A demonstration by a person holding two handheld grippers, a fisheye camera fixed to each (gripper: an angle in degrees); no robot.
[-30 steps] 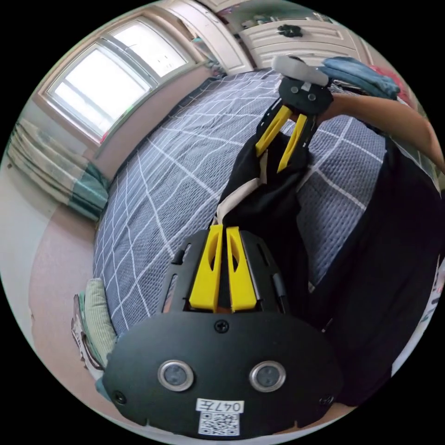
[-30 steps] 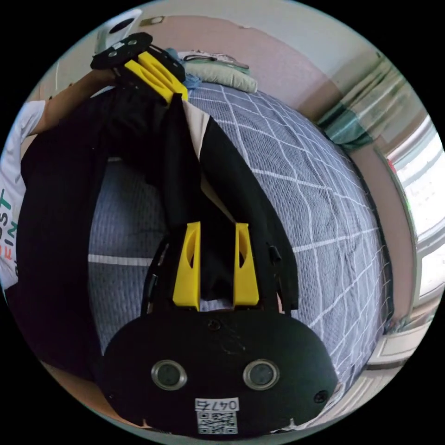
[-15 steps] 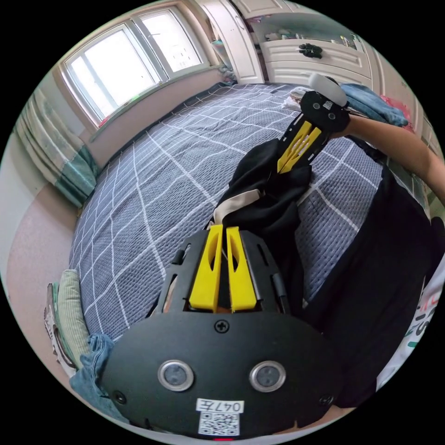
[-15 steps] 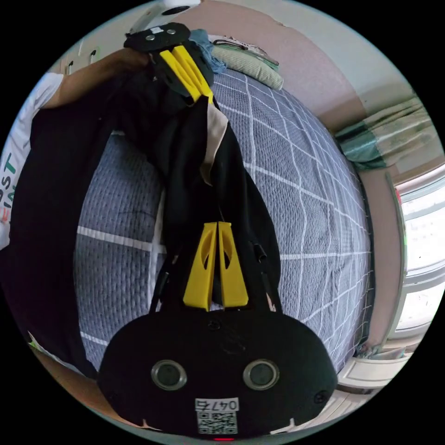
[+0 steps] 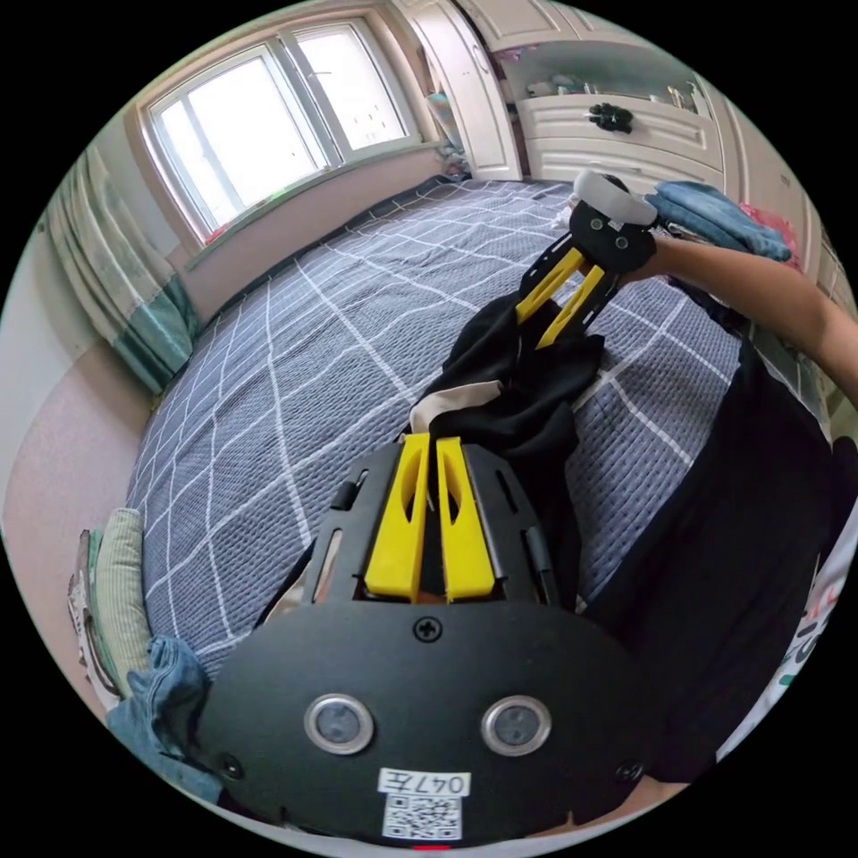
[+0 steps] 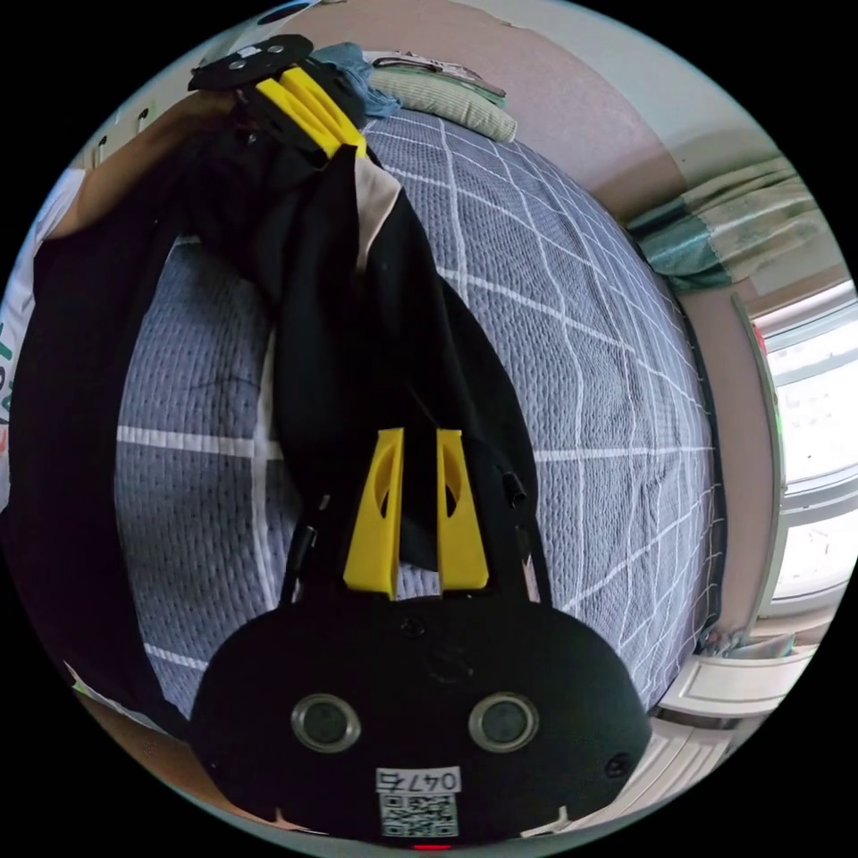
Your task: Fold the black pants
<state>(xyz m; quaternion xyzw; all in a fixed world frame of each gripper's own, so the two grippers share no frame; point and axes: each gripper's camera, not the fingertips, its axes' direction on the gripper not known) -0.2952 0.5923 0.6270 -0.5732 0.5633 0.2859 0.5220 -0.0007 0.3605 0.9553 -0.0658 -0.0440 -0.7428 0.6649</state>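
The black pants (image 5: 527,402) with a pale beige lining hang bunched between my two grippers above a grey checked bed (image 5: 313,357). My left gripper (image 5: 429,438) is shut on one end, right at the beige lining. My right gripper (image 5: 532,329), held by a hand, has its yellow jaws a little apart with black cloth lying between them. In the right gripper view the pants (image 6: 340,340) stretch from my right gripper (image 6: 417,433) up to my left gripper (image 6: 353,147). A wide black band (image 6: 63,465) runs down the person's side; I cannot tell whether it belongs to the pants.
The bed (image 6: 581,357) spreads wide under the pants. Folded green cloth (image 5: 121,590) and blue denim (image 5: 161,688) lie at one end, another blue garment (image 5: 715,214) at the other. A window (image 5: 268,107), a curtain (image 5: 134,295) and white cabinets (image 5: 617,134) stand beyond.
My right gripper's jaws, wide apart a second ago and closed half a second ago, stand slightly apart now. The left gripper has kept its hold. Both cameras have shifted a little.
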